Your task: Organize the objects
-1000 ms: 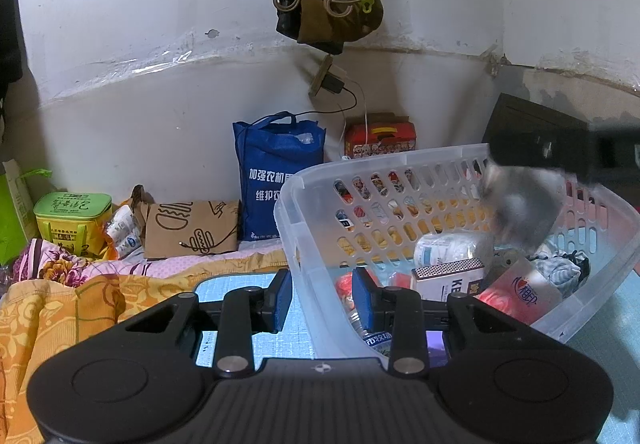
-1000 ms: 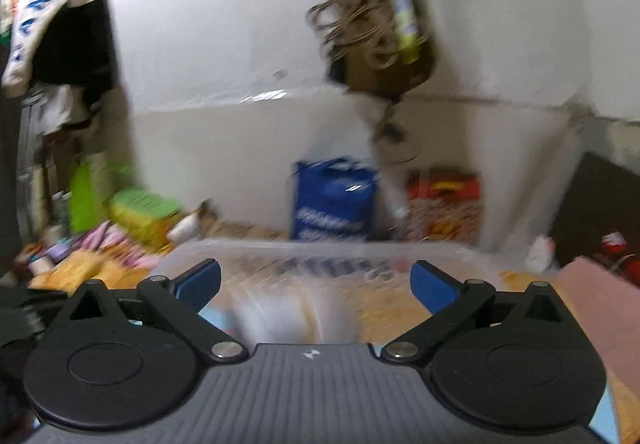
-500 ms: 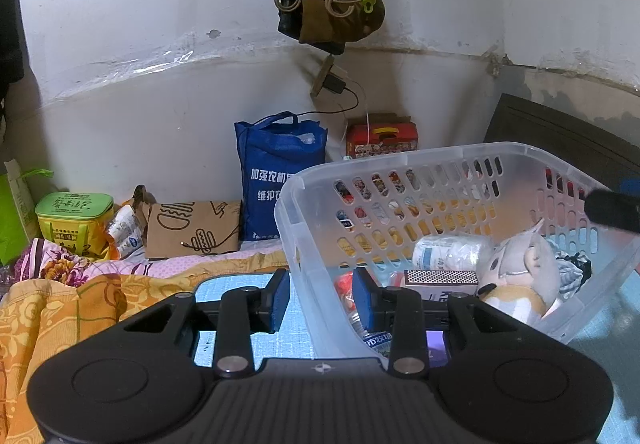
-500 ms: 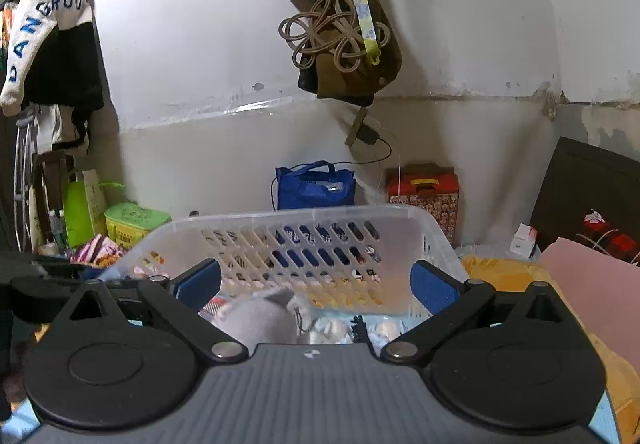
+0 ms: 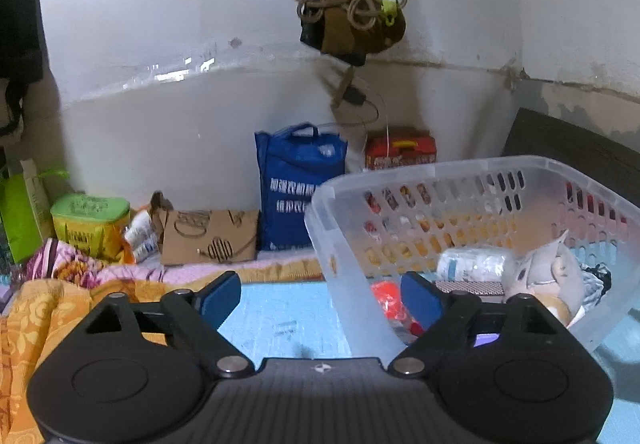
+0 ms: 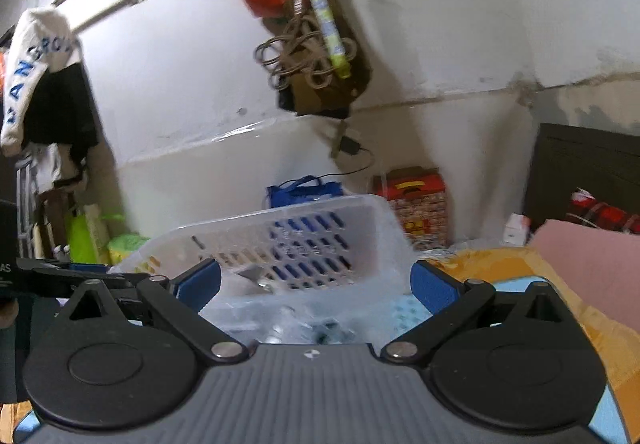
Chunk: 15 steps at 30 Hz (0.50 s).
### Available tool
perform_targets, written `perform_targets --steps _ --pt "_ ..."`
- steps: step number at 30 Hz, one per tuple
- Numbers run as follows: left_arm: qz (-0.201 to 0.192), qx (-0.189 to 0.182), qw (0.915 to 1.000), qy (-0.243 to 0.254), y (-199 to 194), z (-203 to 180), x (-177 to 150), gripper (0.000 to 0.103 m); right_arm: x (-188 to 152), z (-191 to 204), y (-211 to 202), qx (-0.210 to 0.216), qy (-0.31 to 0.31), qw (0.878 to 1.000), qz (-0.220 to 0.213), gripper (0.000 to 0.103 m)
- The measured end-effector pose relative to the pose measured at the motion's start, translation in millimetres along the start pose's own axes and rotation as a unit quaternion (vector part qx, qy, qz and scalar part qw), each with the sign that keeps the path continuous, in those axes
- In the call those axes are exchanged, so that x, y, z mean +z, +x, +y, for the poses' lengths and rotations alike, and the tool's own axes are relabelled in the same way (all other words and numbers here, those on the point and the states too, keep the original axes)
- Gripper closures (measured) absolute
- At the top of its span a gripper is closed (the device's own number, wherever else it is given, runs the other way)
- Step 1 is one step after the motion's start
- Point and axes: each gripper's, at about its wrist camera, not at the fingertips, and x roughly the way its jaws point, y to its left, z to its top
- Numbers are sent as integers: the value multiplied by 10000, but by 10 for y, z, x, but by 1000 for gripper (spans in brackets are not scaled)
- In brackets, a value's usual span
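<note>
Left wrist view: the left claw [image 5: 322, 294] is opening, its jaws wide apart astride the basket [image 5: 460, 170] wall, not pressing it. Inside lie a plush toy [image 5: 556, 276], a white roll [image 5: 476, 264] and a box [image 5: 472, 287]. Behind stands a blue bag [image 5: 298, 184]. The right claw [image 6: 316, 282] is spread wide, holding nothing, before the basket [image 6: 320, 228].

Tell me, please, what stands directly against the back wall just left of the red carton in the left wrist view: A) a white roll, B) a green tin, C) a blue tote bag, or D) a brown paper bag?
C: the blue tote bag stands upright at the wall right beside the red carton, while the green tin and brown paper bag sit farther left.
</note>
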Motion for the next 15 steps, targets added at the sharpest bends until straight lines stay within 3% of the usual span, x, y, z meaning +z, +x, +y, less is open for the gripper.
perform_targets --steps 3,6,11,13,15 --pt "-214 122 9997 58 -75 5 -23 4 -58 -86 -68 -158 17 9999 2 0" --pt "-385 275 9989 -42 -216 88 -19 4 -108 -150 -135 -271 -19 9996 49 0" --pt "-997 370 9931 -499 -664 342 -121 3 -311 -210 -142 -503 -144 9986 81 0" --pt "-798 404 9950 -444 -711 375 -223 3 -381 -231 -71 -619 -228 9974 291 0" --pt "-286 654 9972 -240 -650 364 -329 3 -435 -271 -2 -724 -216 9956 550 0"
